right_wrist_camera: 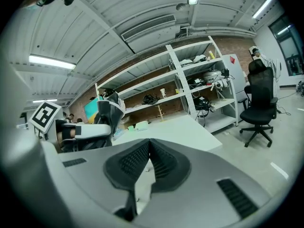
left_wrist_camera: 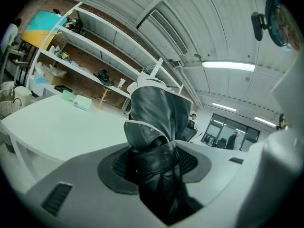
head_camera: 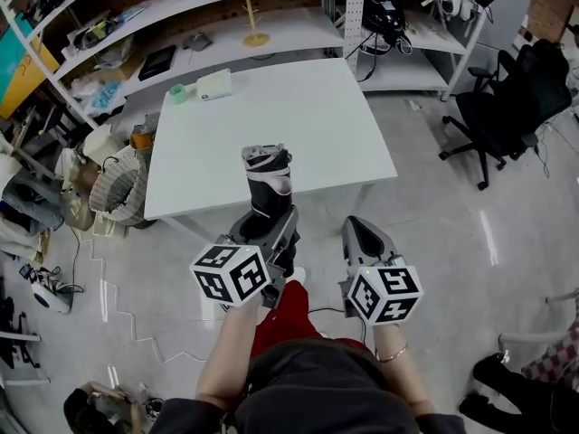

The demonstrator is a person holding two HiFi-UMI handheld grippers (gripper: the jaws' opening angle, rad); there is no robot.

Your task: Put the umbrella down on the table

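Observation:
A folded black umbrella (head_camera: 268, 181) with white trim sticks up out of my left gripper (head_camera: 274, 217), whose jaws are shut on its lower part. In the left gripper view the umbrella (left_wrist_camera: 154, 110) fills the gap between the pads of the left gripper (left_wrist_camera: 155, 159). It hangs over the near edge of the white table (head_camera: 280, 116), just above the tabletop. My right gripper (head_camera: 358, 231) is beside it to the right, over the floor in front of the table. The right gripper (right_wrist_camera: 148, 147) holds nothing, and its pads meet at the tips.
A small green cup (head_camera: 178, 93) and a white box (head_camera: 215, 84) sit at the table's far left corner. White shelves (head_camera: 271, 25) full of clutter run behind the table. A black office chair (head_camera: 507, 107) stands at the right, a woven basket (head_camera: 118, 188) at the left.

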